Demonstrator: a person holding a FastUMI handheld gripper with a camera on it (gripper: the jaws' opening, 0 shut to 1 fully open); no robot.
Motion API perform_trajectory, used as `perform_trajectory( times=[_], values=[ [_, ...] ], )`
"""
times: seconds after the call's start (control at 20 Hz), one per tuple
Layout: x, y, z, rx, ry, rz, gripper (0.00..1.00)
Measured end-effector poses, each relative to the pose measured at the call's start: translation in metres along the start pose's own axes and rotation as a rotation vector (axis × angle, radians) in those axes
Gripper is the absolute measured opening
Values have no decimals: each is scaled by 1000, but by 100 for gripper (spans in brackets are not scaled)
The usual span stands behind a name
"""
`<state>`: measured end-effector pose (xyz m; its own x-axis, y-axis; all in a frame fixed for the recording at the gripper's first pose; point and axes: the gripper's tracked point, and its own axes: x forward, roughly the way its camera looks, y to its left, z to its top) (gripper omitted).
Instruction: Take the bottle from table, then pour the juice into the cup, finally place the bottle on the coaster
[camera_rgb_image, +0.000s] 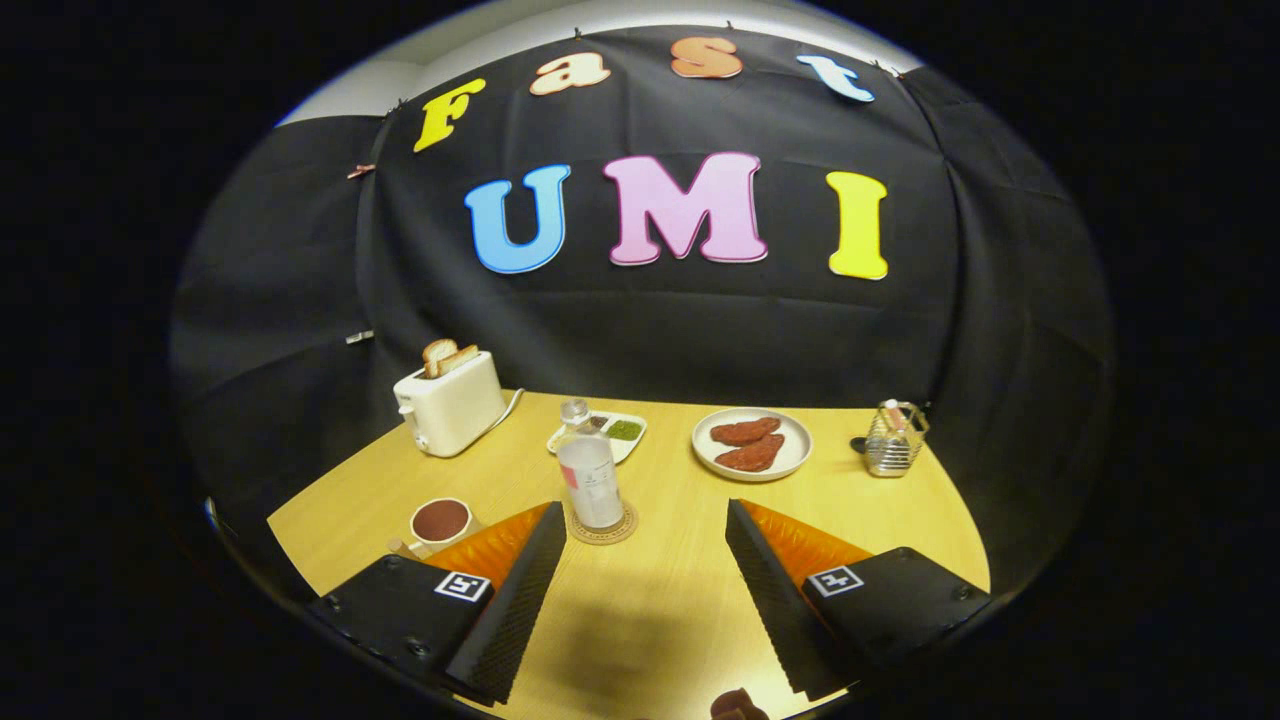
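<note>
Now: gripper (640, 545) spread wide, nothing between its fingers, holding nothing. Landmark is the bottle (590, 470).

Bottle stands upright on the coaster (604, 527), just ahead of the fingers, nearer the left one. It is clear of both. Cap on; the contents look pale or clear.

Cup (441, 522): left of the bottle, beside the left finger's outer edge, partly hidden by it. Dark reddish liquid inside.

Toaster (450, 403): behind and left of the bottle, two slices of bread standing in its slots; cord trails off its right side.

Small tray (600, 437): directly behind the bottle, something green in its right compartment.

Plate (752, 444): behind and right of the bottle, two reddish-brown pieces on it.

Wire holder (895, 438): far right of the bottle, near the table (660, 610) edge.

Shadow lies on the table between the fingers.
</note>
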<state>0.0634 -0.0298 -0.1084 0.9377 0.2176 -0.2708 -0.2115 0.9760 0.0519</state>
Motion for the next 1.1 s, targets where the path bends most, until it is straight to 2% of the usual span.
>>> perform_trajectory(
  times=[0.3,0.45,0.65,0.8,1.1],
  values=[
    [-75,-27,54,-20,-138,-145,99],
    [-105,-23,67,-31,-221,-172,98],
    [-138,-10,69,-41,-255,-201,98],
    [-147,-2,59,-3,-218,-215,98],
    [-138,16,68,80,-195,-226,98]
  ],
)
